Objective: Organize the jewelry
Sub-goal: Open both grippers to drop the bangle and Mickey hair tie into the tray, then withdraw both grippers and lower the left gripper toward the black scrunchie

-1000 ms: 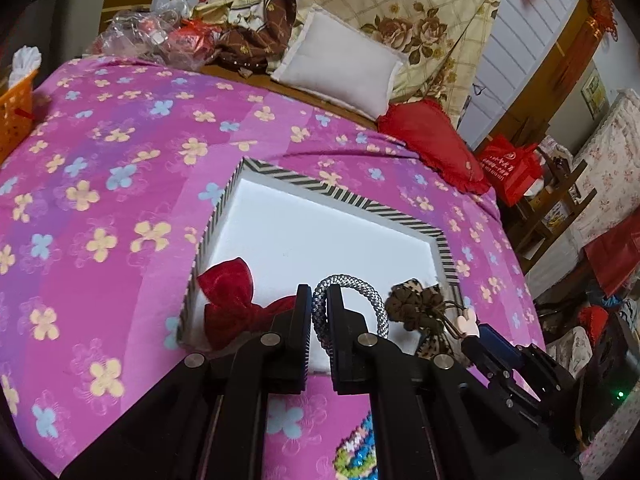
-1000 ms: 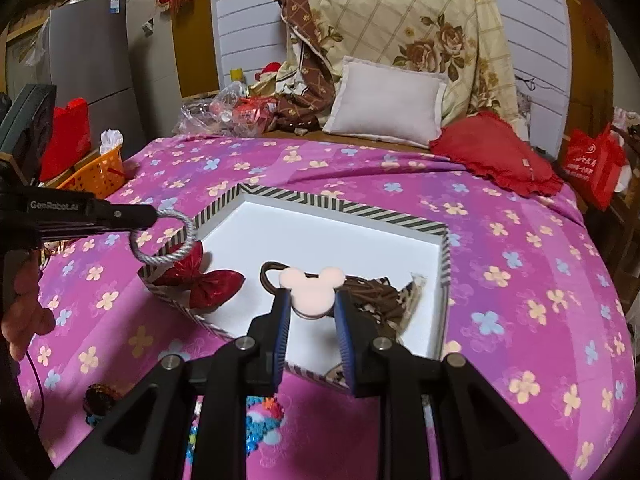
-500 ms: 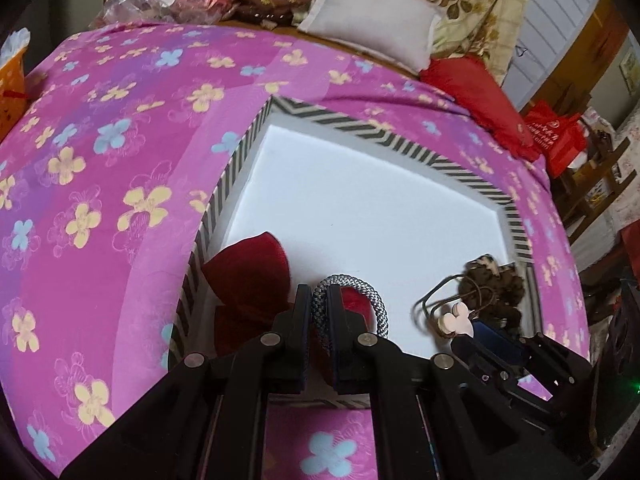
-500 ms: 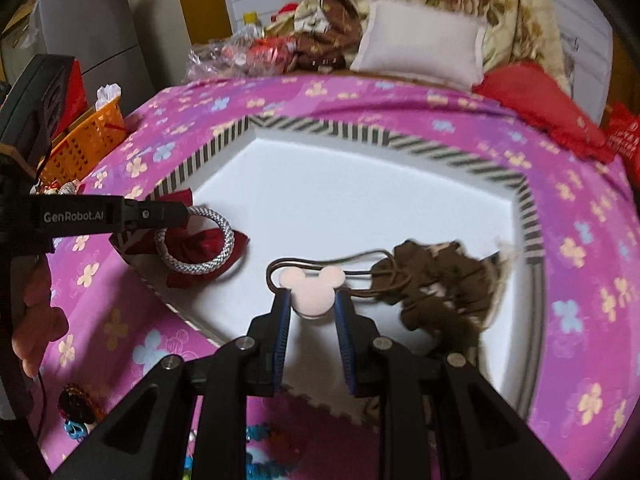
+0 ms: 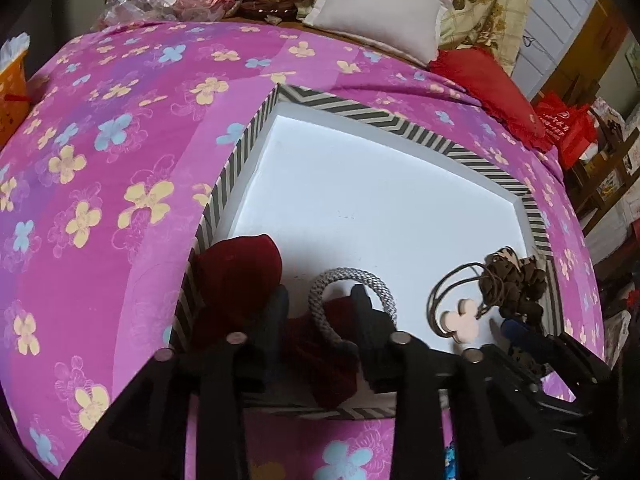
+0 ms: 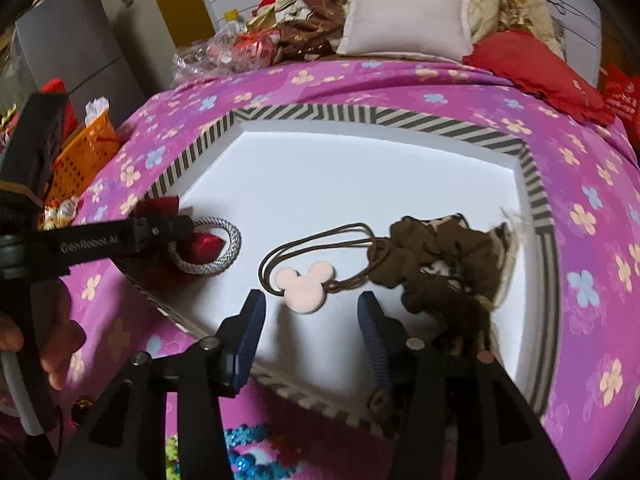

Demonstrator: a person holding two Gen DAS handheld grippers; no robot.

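I had just spread both tongs, left tongs (image 5: 320, 304) dropping the silver bracelet (image 5: 352, 280) and right tongs (image 6: 312, 312) the mouse-charm cord (image 6: 304, 280) near-side in the striped tray (image 6: 400, 118); next, withdraw for the remaining bed pieces.
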